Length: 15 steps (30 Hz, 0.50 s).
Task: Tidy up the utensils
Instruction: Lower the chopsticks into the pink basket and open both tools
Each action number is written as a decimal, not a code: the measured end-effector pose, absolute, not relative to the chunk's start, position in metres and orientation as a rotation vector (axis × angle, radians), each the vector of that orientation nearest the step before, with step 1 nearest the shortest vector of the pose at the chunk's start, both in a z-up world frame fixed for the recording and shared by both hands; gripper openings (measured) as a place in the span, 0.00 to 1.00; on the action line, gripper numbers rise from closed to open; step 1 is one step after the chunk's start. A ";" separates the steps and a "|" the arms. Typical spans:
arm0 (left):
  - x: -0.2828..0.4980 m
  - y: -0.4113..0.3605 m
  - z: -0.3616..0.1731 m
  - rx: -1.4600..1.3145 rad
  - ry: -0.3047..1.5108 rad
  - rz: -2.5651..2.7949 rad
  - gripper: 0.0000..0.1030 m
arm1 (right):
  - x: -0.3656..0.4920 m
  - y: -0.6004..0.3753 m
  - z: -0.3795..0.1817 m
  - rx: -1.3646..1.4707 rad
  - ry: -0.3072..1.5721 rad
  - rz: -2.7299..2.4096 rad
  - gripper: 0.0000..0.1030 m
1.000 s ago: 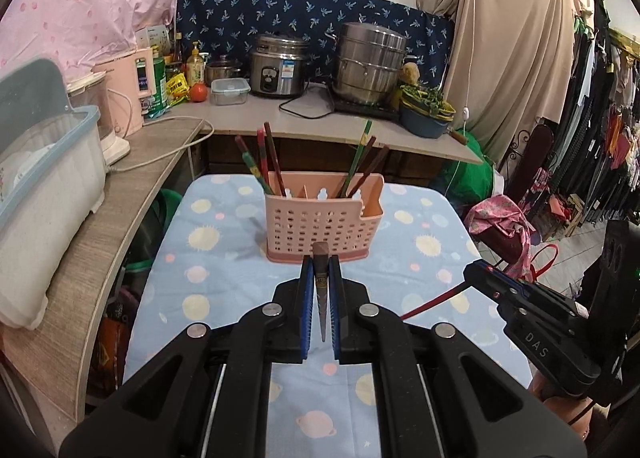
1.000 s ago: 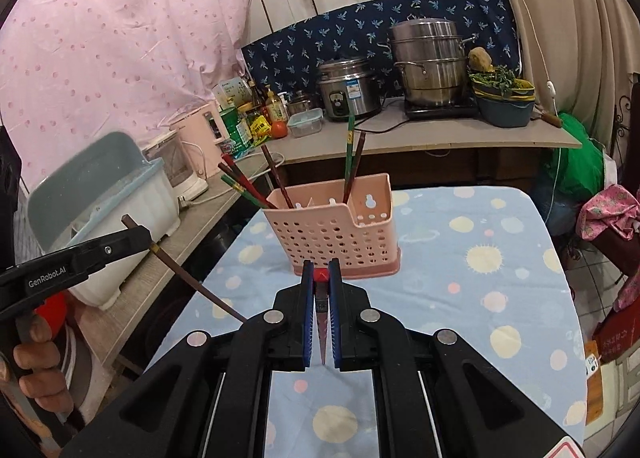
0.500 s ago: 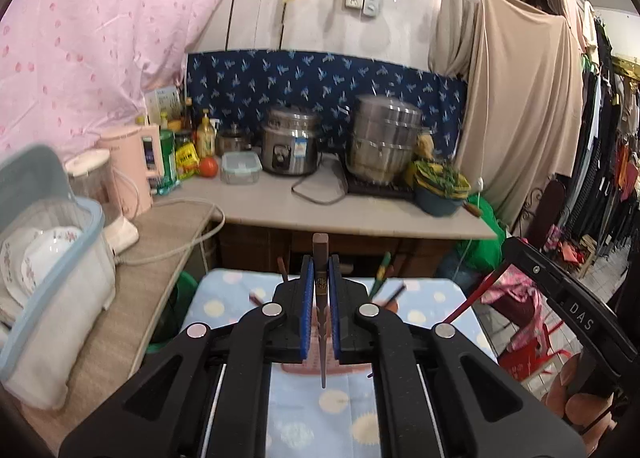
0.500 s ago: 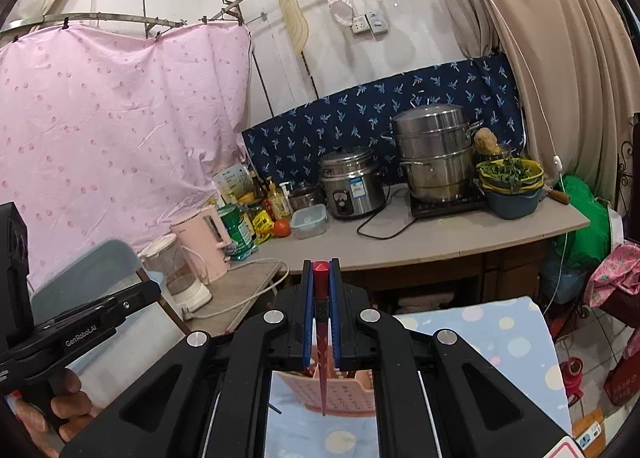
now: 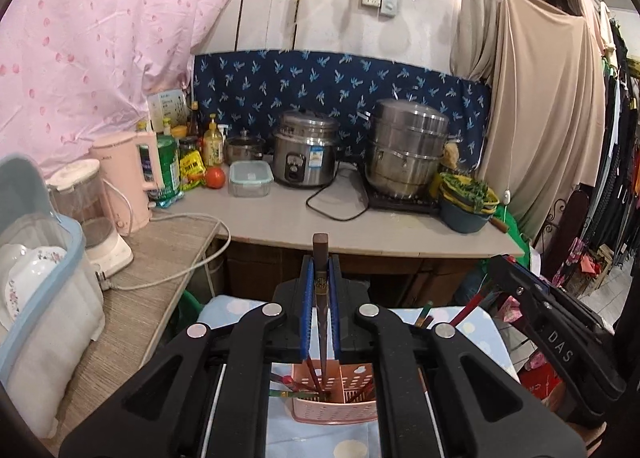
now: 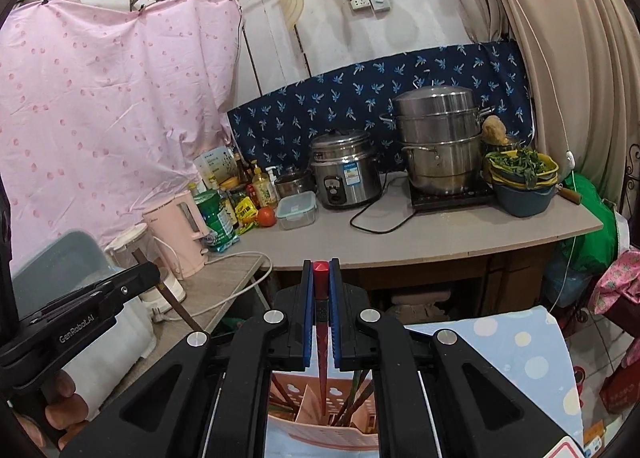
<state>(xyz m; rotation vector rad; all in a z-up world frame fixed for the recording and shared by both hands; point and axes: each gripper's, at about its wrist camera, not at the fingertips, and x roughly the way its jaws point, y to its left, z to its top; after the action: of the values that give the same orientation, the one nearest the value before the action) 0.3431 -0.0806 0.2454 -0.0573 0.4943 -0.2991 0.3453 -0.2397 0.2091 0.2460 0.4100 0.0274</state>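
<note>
The pink utensil basket (image 5: 336,390) stands on the blue dotted tablecloth (image 6: 516,342) near the table's far edge, with several chopsticks (image 5: 310,372) leaning in its compartments. Above it the left gripper (image 5: 321,290) pinches a dark brown chopstick (image 5: 321,298), its thin end pointing down into the basket. The right gripper (image 6: 321,298) grips a red chopstick (image 6: 321,318) the same way, tip over the basket. Behind, a grey counter (image 6: 420,234) carries a rice cooker (image 6: 346,174) and a steel steamer (image 6: 440,138).
</note>
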 end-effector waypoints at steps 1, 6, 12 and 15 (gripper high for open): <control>0.346 -0.081 0.239 -0.058 0.507 -0.299 0.07 | 0.350 -0.239 0.202 0.249 0.427 0.028 0.07; 0.361 -0.086 0.210 -0.054 0.578 -0.297 0.07 | 0.368 -0.239 0.170 0.265 0.508 0.036 0.07; 0.364 -0.091 0.193 -0.046 0.600 -0.292 0.08 | 0.375 -0.236 0.151 0.247 0.559 0.037 0.16; 0.361 -0.090 0.191 -0.050 0.594 -0.288 0.29 | 0.371 -0.237 0.152 0.257 0.545 0.043 0.28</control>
<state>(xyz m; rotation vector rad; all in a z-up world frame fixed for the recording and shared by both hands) 0.3614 -0.0903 0.1906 -0.0504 0.5935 -0.2884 0.3713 -0.2369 0.1518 0.2569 0.5454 0.0426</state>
